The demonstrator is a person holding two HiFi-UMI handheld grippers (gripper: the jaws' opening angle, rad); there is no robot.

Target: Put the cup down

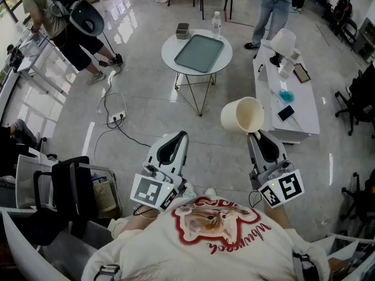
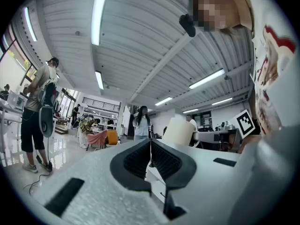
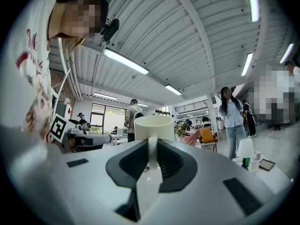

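The right tongs [image 1: 255,135] are clamping the handle of the cream cup [image 1: 242,115], holding it up in the air, well short of the round desk [image 1: 169,56] ahead. The left tongs [image 1: 182,135] are sitting pressed together on nothing. We're looking at the carry stage, I'd say: next it's needing a reach over a desk, a gentle lowering until the base is sitting flat, then a release.

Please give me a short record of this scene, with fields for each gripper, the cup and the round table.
right gripper: shut on the cup's handle
cup: cream, held in the air over the floor
left gripper: shut, empty
table: round, white, ahead of the person; bears a tray and a bottle
task state: cup not yet put down
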